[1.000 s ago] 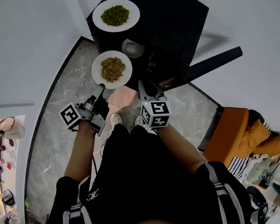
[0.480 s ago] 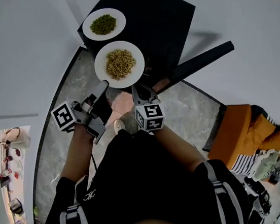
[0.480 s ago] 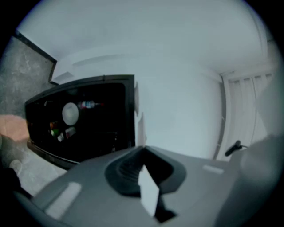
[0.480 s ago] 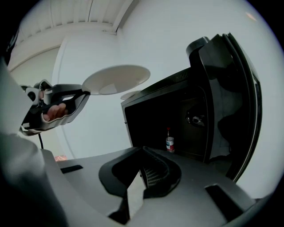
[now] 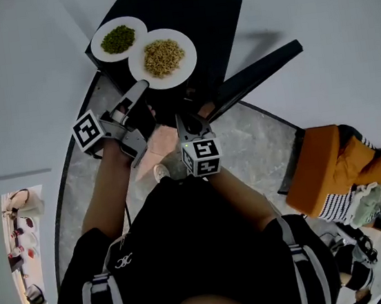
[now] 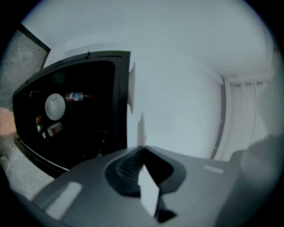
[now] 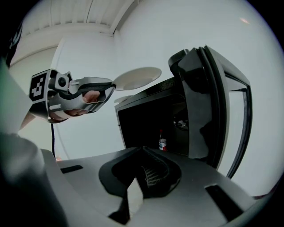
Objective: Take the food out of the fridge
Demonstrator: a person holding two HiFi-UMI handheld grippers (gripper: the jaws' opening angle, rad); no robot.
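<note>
floor of grey marble, white walls, black fridge, left gripper pinching plate, right gripper pressed together

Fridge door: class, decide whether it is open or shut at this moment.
Open. The fridge door stands swung away from the black fridge, and a bottle shows inside.

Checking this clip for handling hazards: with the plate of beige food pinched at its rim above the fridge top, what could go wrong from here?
1. The left tool grips the plate of beige food only at its near rim, so it could tilt and spill.
2. The plate of green food sits close by on the fridge top; setting down could knock it.
3. The fridge door stands open near the right tool and could get bumped.
</note>
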